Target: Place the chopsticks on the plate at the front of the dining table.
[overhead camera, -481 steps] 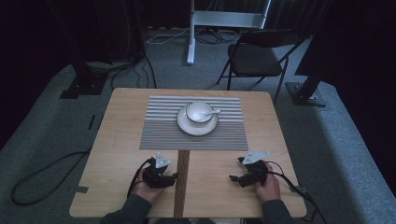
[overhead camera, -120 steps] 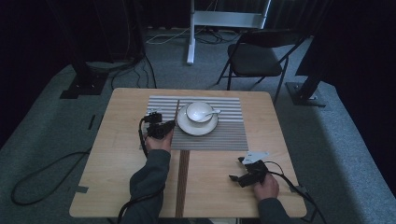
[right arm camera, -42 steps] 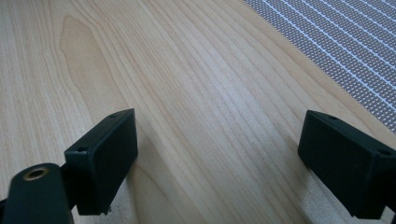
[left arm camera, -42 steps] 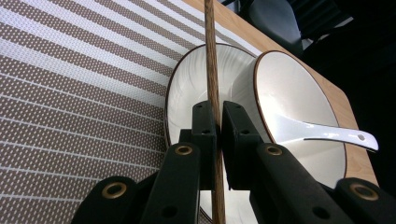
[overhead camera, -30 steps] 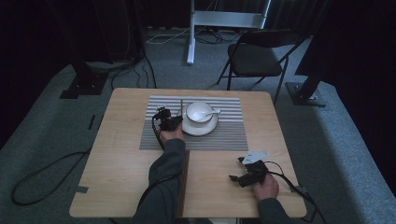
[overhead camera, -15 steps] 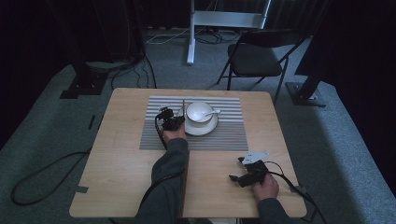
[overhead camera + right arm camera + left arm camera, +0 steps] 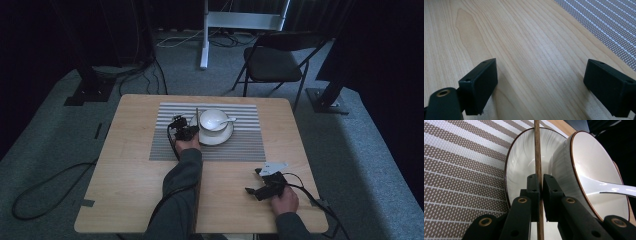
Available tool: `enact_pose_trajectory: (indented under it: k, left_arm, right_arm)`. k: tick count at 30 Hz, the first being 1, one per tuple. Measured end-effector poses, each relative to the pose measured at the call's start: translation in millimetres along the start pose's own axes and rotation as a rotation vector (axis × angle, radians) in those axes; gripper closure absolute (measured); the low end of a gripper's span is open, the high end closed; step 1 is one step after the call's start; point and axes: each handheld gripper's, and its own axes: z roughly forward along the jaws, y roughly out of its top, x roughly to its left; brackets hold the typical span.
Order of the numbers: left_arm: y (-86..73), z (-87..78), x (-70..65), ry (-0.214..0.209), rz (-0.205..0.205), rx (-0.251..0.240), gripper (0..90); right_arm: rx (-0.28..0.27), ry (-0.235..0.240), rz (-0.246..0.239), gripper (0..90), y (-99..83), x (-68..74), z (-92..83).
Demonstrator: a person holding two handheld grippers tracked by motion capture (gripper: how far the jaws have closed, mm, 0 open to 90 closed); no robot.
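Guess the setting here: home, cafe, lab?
Probably a lab or recording studio: dark drapes all round, cables on grey carpet, stand bases, a folding chair, and one table set with a placemat and bowl.

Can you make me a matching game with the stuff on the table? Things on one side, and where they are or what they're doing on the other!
Things:
1. wooden stick
2. spoon
3. bowl
4. right tool

Places or states:
A. sits on the saucer
B. open, over bare wooden table
C. pinched by the left tool
D. lies inside the bowl

Pairs: 1-C, 2-D, 3-A, 4-B
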Motion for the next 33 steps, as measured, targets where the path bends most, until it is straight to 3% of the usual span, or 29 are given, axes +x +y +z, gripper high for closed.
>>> enact_pose_trajectory:
  k: [8, 15, 33]
  left_arm:
    - [0.6, 0.3, -0.3, -0.009, 0.021, 0.015, 84.7]
    - [0.6, 0.4, 0.2, -0.011, 0.011, 0.015, 84.4]
    - [4.2, -3.9, 0.2, -0.007, 0.023, 0.023, 76.3]
  right_arm:
    - [0.0, 0.0, 0.0, 11.3, 0.0, 0.0, 0.0]
    - [0.0, 0.0, 0.0, 11.3, 0.0, 0.0, 0.0]
    - [0.0, 0.0, 0.0, 11.3, 0.0, 0.0, 0.0]
